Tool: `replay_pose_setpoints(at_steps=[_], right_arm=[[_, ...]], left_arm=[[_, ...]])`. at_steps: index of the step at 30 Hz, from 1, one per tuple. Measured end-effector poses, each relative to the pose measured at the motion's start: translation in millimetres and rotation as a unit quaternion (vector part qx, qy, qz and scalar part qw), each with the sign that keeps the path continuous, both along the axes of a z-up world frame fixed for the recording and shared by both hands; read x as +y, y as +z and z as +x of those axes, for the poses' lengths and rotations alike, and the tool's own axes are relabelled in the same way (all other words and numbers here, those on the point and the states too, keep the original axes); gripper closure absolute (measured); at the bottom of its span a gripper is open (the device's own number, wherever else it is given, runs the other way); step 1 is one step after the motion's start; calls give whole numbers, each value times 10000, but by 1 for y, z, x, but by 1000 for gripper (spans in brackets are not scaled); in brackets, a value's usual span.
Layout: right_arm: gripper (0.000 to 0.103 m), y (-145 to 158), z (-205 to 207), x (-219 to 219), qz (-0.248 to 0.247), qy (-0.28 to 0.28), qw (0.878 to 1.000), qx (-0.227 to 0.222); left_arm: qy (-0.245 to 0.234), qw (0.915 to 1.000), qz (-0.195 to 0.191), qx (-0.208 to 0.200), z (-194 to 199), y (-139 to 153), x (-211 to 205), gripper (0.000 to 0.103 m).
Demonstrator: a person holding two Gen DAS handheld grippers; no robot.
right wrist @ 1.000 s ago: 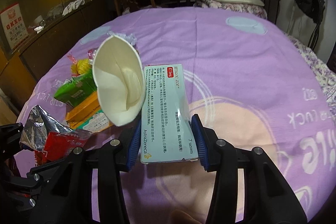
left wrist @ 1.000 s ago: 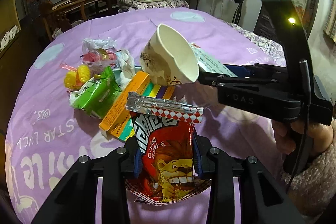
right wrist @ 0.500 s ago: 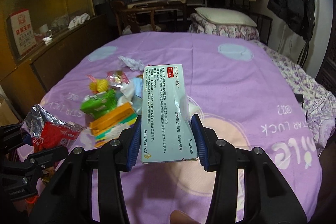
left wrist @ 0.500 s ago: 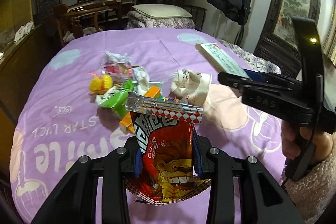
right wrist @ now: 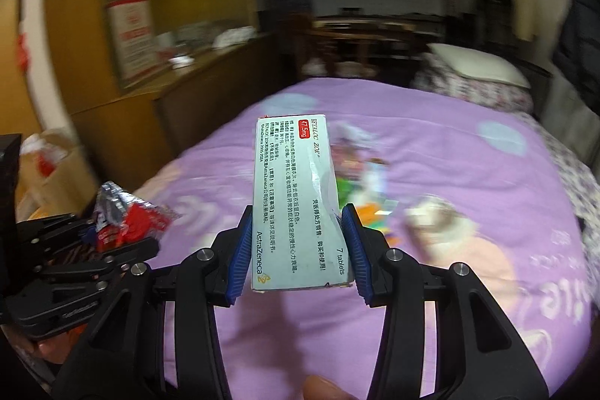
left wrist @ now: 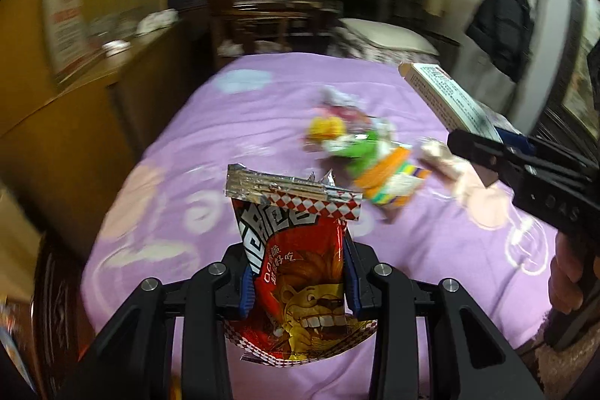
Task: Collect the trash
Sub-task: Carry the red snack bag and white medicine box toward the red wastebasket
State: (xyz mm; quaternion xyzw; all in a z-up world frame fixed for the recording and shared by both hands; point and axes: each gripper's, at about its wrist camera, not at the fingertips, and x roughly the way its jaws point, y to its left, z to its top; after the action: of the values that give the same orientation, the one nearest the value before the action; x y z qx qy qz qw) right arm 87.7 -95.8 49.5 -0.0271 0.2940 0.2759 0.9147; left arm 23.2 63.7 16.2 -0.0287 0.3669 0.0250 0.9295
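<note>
Left gripper [left wrist: 296,282], lower centre of its view, stays clamped on the red snack bag [left wrist: 300,272]. Right gripper [right wrist: 296,250] is pinched on the medicine box [right wrist: 296,201]. Paper cup [right wrist: 435,220] is no longer on the box: it's crumpled on the purple sheet [right wrist: 468,152], centre right, by the wrapper pile [left wrist: 371,152]. Both views have swung left toward the cardboard box [right wrist: 52,175], likely the drop-off; cup needs another pass

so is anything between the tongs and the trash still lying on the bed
No loose object blocks the pile, but both tongs are full: the left tongs clamp a red snack bag and the right tongs clamp a medicine box. Those would have to go first.
</note>
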Motion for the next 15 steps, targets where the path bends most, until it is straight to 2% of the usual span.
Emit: replay_pose_setpoints(at_steps=[4, 8, 15], right_arm=[[57, 2, -17, 51, -95, 639, 9979, 6], [57, 3, -34, 103, -185, 1209, 9925, 62], [57, -1, -71, 197, -483, 2205, 9742, 91]], left_arm=[[632, 9979, 81, -78, -30, 6, 40, 66], [1232, 9921, 125, -180, -58, 11, 78, 66], [2161, 9762, 15, -197, -107, 7, 153, 66]])
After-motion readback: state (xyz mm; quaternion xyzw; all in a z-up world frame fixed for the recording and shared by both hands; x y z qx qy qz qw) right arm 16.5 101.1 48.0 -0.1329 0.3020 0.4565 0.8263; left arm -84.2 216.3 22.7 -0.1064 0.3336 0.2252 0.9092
